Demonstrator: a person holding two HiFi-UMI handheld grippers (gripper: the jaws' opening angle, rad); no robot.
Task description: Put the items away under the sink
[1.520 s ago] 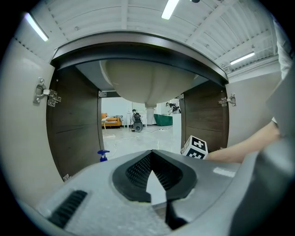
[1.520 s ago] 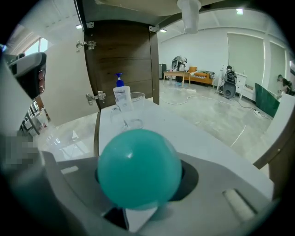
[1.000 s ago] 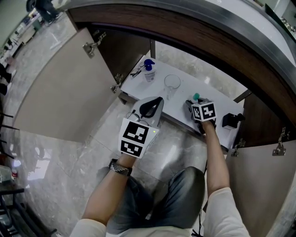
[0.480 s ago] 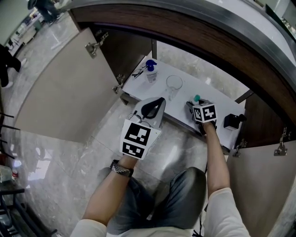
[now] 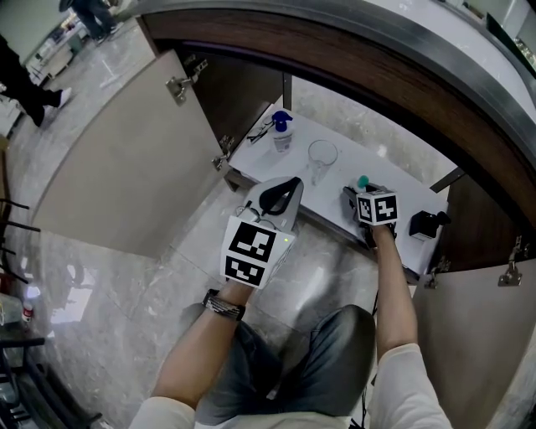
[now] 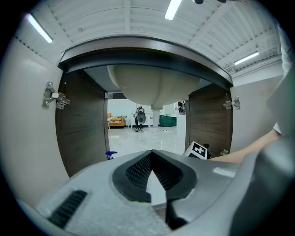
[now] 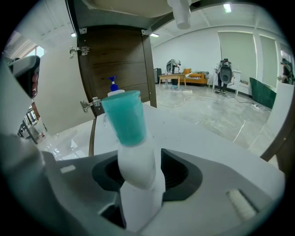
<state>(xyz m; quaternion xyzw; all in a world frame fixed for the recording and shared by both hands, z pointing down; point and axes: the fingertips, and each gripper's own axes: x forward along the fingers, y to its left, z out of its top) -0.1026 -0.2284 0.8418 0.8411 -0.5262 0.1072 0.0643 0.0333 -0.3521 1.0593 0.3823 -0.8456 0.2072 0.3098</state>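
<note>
My right gripper (image 5: pixel 362 191) is shut on a white bottle with a teal cap (image 5: pixel 363 180), held just over the white cabinet floor (image 5: pixel 394 183) under the sink. In the right gripper view the bottle (image 7: pixel 125 119) stands upright between the jaws of that gripper (image 7: pixel 138 184). My left gripper (image 5: pixel 281 191) hangs at the front edge of the cabinet, shut, with nothing in it (image 6: pixel 151 159). A blue pump bottle (image 5: pixel 282 132) and a clear glass (image 5: pixel 322 156) stand on the cabinet floor, further in and to the left.
A black object (image 5: pixel 425 224) lies at the right end of the cabinet floor. Both cabinet doors stand open, the left door (image 5: pixel 126 159) and the right door (image 5: pixel 494 327). The sink basin (image 6: pixel 152 87) and drain pipe (image 7: pixel 179 11) hang overhead. Polished stone floor lies below.
The head view has drifted a little, so everything sits slightly lower and to the right. Both grippers keep their places, the right one still holding the bottle.
</note>
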